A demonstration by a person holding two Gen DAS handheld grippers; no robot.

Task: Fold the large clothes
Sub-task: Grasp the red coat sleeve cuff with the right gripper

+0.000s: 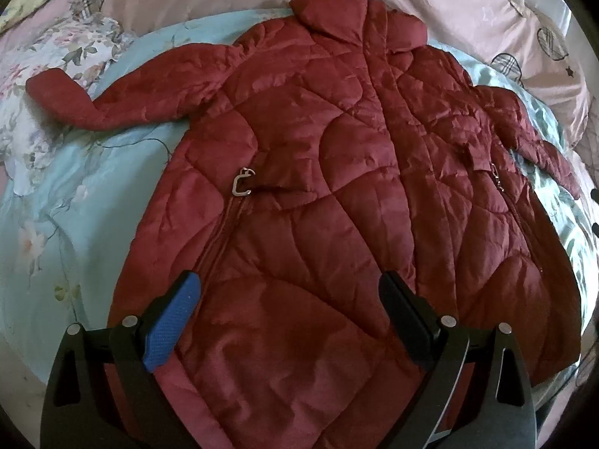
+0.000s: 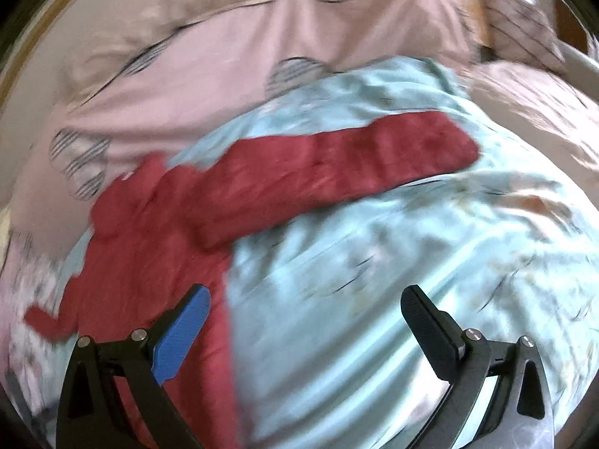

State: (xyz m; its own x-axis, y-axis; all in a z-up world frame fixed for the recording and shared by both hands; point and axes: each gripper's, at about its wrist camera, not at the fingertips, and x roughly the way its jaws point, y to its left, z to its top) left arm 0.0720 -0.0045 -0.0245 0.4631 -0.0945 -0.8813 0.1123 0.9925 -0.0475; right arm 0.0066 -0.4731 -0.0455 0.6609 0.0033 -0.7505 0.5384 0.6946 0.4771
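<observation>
A red quilted coat (image 1: 337, 194) lies spread on the bed (image 1: 48, 232). Both the left hand-held gripper (image 1: 288, 299) and the right hand-held gripper (image 2: 305, 310) gape wide, holding nothing.

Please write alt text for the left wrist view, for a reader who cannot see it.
A dark red quilted coat lies spread flat, front up, on a light blue floral bedspread, both sleeves out to the sides. The open left tongs hover above its lower part, holding nothing.

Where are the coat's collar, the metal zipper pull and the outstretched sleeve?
collar (image 1: 329, 18): left wrist view, on its left flap at the top of the coat.
zipper pull (image 1: 241, 184): left wrist view, on the silver ring beside the pocket.
sleeve (image 2: 374, 153): right wrist view, mid-length, lying on the light blue quilt.
</observation>
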